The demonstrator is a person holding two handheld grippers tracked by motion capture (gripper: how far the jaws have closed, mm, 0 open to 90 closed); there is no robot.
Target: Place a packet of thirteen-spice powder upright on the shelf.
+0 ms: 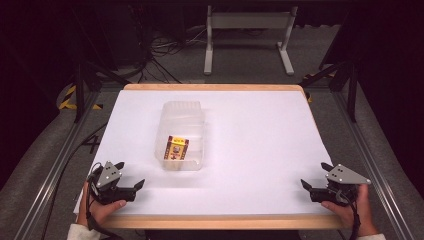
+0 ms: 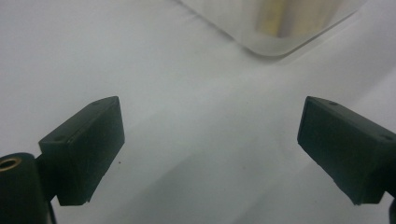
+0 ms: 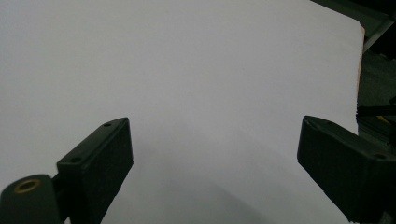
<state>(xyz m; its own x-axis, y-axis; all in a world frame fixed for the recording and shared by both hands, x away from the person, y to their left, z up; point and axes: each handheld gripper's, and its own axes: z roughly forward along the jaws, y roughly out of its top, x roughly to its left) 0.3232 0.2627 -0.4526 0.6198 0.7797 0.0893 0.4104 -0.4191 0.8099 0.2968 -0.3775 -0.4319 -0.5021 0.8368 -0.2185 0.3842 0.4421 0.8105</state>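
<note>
The white-covered table (image 1: 260, 150) is seen across the middle of the high view, its wooden edge showing along the top and bottom. A clear plastic container (image 1: 181, 135) is placed slightly left of the frame's centre, lying lengthwise up the picture. Inside it, toward its lower end, a small yellow and dark red box (image 1: 177, 148) is held. In the left gripper view a rounded corner of the container (image 2: 275, 28) is seen at the upper right, with a blurred yellowish patch behind its wall.

The left gripper (image 1: 131, 176) is held at the lower left of the high view, near the table's bottom edge and apart from the container; its jaws are spread wide, with nothing between them but bare tabletop. The right gripper (image 1: 314, 176) is held at the lower right, well apart from the container, its jaws likewise released and parted over the white surface.
</note>
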